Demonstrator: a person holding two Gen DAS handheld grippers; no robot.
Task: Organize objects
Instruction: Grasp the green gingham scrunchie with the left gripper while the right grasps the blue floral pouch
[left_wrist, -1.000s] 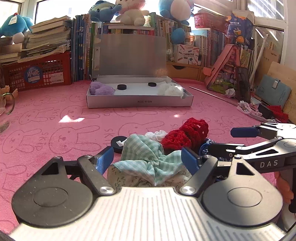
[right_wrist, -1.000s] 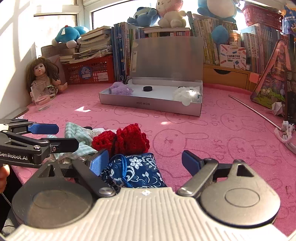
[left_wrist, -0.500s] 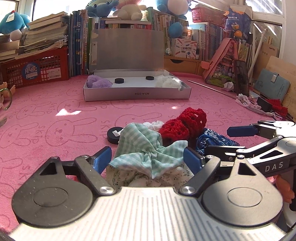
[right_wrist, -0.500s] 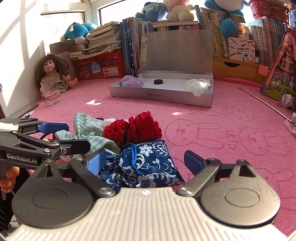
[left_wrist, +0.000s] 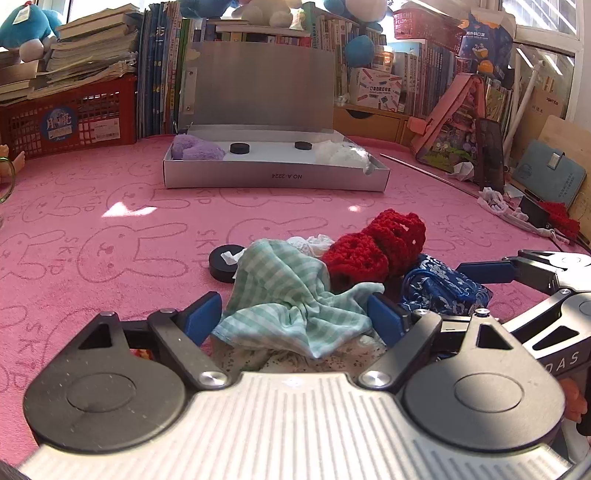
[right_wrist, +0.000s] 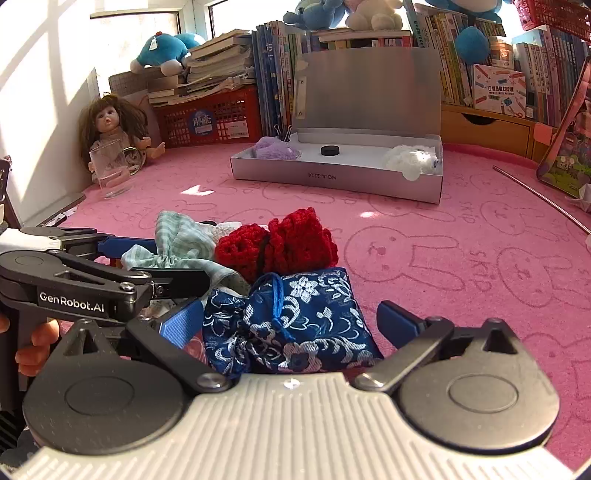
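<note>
Left wrist view: the left gripper (left_wrist: 295, 314) is hanging released over the pink mat (left_wrist: 110, 229), its blue fingers standing on either side of the green checked cloth (left_wrist: 288, 291) without pinching it. Only this view is showing the black disc (left_wrist: 223, 263) lying against the cloth's far left edge, and a second disc inside the open silver box (left_wrist: 275, 177) at the back. The red crochet pouch (left_wrist: 380, 247) is sitting just behind the cloth, and the right gripper is coming in from the right edge.

Right wrist view: the right gripper (right_wrist: 290, 325) is also standing open, with the blue floral pouch (right_wrist: 295, 325) lying between its fingers; the right finger is clear of the fabric, while the left one is just beside it. This view alone is showing the doll (right_wrist: 110, 129) and the glass (right_wrist: 110, 170) near the wall, plus fingers (right_wrist: 37, 343) of the person's hand on the left tool's handle.

Against the frames a second earlier, both jaws have just been opening, the right one more, and both cameras are now sitting closer to the pile.
</note>
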